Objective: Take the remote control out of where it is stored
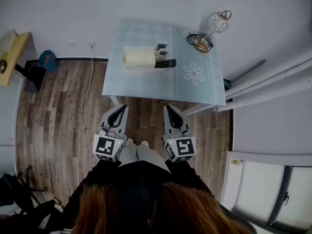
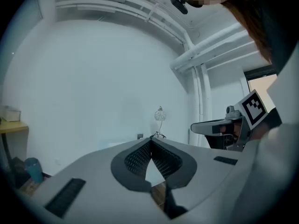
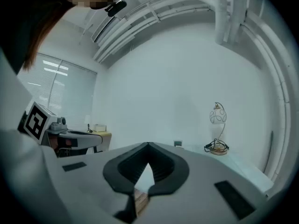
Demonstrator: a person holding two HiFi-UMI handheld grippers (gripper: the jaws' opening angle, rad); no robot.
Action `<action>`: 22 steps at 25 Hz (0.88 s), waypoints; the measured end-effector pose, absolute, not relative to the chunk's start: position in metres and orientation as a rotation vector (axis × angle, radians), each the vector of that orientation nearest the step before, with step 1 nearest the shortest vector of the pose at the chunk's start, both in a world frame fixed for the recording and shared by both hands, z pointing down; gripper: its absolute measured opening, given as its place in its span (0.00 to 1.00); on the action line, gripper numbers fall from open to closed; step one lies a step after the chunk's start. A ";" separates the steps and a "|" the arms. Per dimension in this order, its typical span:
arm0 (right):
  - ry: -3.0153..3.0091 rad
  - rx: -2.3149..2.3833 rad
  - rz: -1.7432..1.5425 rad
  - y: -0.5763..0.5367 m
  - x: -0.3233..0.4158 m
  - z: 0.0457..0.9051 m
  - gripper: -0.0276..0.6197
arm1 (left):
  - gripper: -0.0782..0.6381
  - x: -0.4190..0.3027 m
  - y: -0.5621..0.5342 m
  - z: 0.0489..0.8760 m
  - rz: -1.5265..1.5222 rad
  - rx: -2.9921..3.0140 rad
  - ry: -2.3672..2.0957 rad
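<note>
Past the person's hair (image 1: pixel 146 206), the head view has left hand-held gripper (image 1: pixel 118 112) and right hand-held gripper (image 1: pixel 170 110) well short of the white box (image 1: pixel 138 57). The remote control (image 1: pixel 165 63) lies just right of it. Left gripper view, then right gripper view: jaws clenched, empty. I'd open the right before reaching.

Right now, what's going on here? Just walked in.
A person stands on the wood floor in front of a table, holding the left gripper and the right gripper low and short of its edge. Both have jaws together with nothing between them. On the table a white storage box has a dark remote at its right side, untouched. The task has not started yet.
</note>
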State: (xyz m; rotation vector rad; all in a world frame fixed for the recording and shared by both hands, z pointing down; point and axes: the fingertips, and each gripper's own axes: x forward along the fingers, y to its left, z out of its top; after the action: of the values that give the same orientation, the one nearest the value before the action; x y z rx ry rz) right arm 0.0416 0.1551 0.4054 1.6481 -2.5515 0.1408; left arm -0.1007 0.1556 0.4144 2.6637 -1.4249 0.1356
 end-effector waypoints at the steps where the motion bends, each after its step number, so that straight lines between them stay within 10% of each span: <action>1: -2.552 1.646 0.139 0.155 0.041 0.405 0.06 | 0.12 -0.101 0.156 0.416 0.138 2.665 -1.423; 22: -2.615 1.598 0.102 0.134 0.060 0.401 0.06 | 0.12 -0.072 0.133 0.416 0.134 2.673 -1.448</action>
State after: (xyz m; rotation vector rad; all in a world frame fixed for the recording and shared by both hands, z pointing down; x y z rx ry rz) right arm 0.0597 0.1343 0.4013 1.5980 -2.6147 0.1021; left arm -0.0715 0.1328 0.4163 2.6727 -1.4478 0.1339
